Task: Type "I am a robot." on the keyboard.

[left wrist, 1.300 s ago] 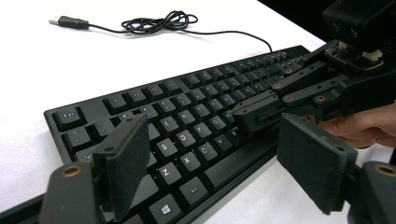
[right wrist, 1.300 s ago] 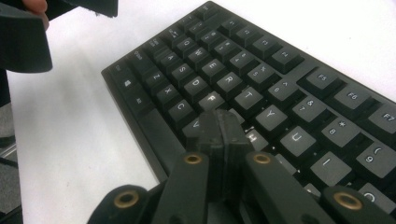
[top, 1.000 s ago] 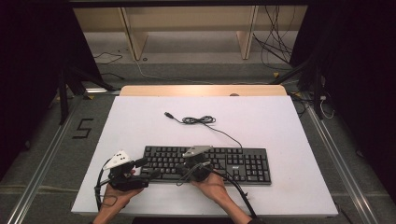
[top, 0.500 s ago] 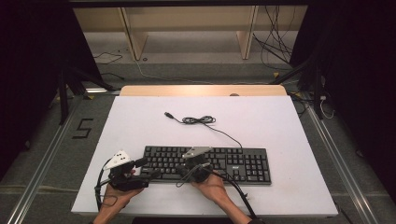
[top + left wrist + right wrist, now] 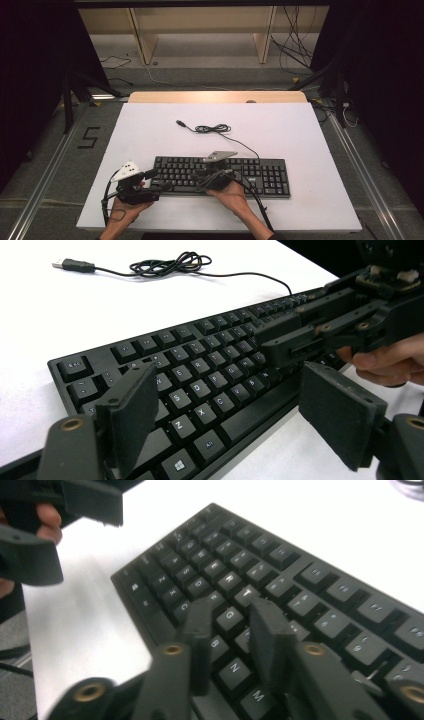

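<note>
1. The keyboard point(image 5: 220, 175) lies flat near the front edge of the white table point(image 5: 300, 130), long side running left to right.
2. Its cable point(image 5: 212, 129) runs back from the rear edge to a small coil, with the plug lying loose on the table beyond.
3. The left gripper point(image 5: 152, 181) sits at the keyboard's left end, held by the left hand point(image 5: 122, 212). Its jaws are spread wide, one over the left-hand keys and one past the front edge, gripping nothing.
4. The right gripper point(image 5: 202, 176) is over the middle of the letter keys, held by the right hand point(image 5: 231, 192). Its jaws stand narrowly apart with their tips down at the keys around G; whether they touch the keys cannot be told.
</note>
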Motion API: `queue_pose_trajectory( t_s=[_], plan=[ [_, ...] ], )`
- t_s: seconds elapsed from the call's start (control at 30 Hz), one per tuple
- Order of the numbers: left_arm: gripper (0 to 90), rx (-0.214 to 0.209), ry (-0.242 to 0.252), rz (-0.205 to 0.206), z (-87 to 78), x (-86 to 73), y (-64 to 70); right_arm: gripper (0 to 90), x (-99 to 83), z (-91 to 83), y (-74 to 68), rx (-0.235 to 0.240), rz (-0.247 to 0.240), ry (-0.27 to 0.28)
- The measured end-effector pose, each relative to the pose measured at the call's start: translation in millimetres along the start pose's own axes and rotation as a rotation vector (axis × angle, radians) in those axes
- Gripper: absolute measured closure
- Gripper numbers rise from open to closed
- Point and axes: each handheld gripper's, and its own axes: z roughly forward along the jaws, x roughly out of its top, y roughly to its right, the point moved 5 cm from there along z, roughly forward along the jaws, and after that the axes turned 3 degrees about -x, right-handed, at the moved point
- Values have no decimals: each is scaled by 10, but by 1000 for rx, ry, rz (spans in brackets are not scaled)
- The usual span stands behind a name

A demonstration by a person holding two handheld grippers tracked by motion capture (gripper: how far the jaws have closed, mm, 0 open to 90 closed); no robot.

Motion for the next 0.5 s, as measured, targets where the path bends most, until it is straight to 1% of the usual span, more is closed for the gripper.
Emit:
queue_pose_trajectory(
  t_s=[0.1, 0.13, 0.27, 0.43, 0.5],
  plan=[
    [235, 0, 1, 0, -1, 0, -1, 623, 16, -31, 20, 9, 9, 3],
    [235, 0, 0, 0, -1, 0, -1, 597, 23, -36, 30, 6, 9, 9],
    [235, 0, 3, 0, -2, 2, -1, 546, 40, -65, 70, 5, 18, 15],
    [235, 0, 4, 1, -2, 2, -1, 493, 56, -97, 116, -8, 29, 17],
    [235, 0, 4, 1, -2, 2, 0, 485, 61, -108, 137, -13, 29, 18]
  ],
)
